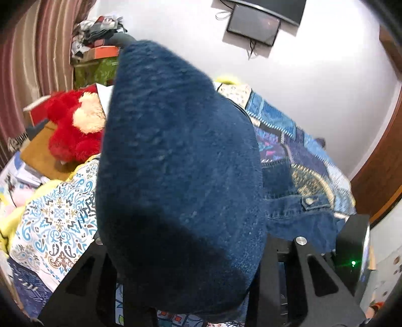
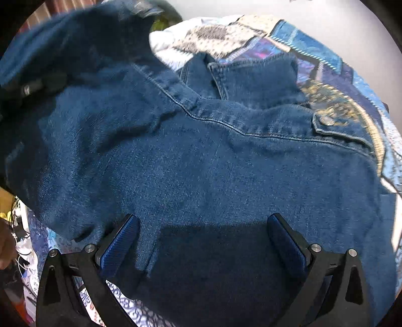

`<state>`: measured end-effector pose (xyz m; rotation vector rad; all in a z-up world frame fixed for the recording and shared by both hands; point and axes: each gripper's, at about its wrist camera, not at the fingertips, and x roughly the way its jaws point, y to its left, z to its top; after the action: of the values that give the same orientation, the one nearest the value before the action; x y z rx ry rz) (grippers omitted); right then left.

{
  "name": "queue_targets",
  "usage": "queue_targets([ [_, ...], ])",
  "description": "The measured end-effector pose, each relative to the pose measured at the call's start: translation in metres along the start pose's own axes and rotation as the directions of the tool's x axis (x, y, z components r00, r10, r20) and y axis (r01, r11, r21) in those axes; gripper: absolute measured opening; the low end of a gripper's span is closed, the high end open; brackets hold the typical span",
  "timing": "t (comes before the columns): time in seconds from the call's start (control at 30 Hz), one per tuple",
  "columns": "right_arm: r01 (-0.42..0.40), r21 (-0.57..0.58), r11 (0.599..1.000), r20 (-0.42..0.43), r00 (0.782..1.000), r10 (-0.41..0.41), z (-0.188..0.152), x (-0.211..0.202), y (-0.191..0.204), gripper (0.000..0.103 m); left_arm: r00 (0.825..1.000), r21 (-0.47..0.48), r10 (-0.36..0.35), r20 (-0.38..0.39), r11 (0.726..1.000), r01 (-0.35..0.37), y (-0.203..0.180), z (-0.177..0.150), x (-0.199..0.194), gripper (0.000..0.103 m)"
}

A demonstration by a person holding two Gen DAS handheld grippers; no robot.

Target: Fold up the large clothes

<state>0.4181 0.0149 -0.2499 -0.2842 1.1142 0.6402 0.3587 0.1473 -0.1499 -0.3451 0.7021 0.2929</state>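
A plain white wall (image 1: 176, 30) carried a dark flat screen (image 1: 253, 24), with striped maroon curtains (image 1: 27, 55) at the left. A brown wooden door frame (image 1: 377, 171) stood right of the patchwork-covered bed (image 1: 289, 140).

Denim jacket (image 1: 176, 176) covers my left gripper (image 1: 186, 251) fingertips, so its grip is unreadable. Jacket's upper left part is motion-blurred in right wrist view.

Dark blue denim jacket (image 2: 213, 163), spread back-up on the bed, collar at far side, one part lifted
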Motion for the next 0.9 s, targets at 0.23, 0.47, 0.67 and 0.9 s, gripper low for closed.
queue_targets([
  [0.23,-0.104,0.089,0.991,0.034,0.994,0.101,-0.01,-0.047,-0.038,0.102,0.998,0.068,-0.04,0.053,0.997,0.037,-0.041,0.01,-0.02,0.035],
  [0.47,-0.056,0.363,0.93,0.204,0.979,-0.021,-0.076,-0.15,-0.147,0.102,0.979,0.316,-0.185,0.09,0.937,0.148,-0.168,0.004,-0.047,0.035],
  [0.67,0.017,0.491,0.871,0.239,0.959,-0.154,-0.144,-0.213,-0.206,0.102,0.976,0.581,-0.202,-0.083,0.786,0.212,-0.251,-0.084,-0.025,0.033],
  [0.9,0.005,0.544,0.839,0.245,0.956,-0.164,-0.174,-0.24,-0.229,0.102,0.985,0.759,-0.136,-0.102,0.629,0.166,-0.249,-0.146,-0.033,0.039],
])
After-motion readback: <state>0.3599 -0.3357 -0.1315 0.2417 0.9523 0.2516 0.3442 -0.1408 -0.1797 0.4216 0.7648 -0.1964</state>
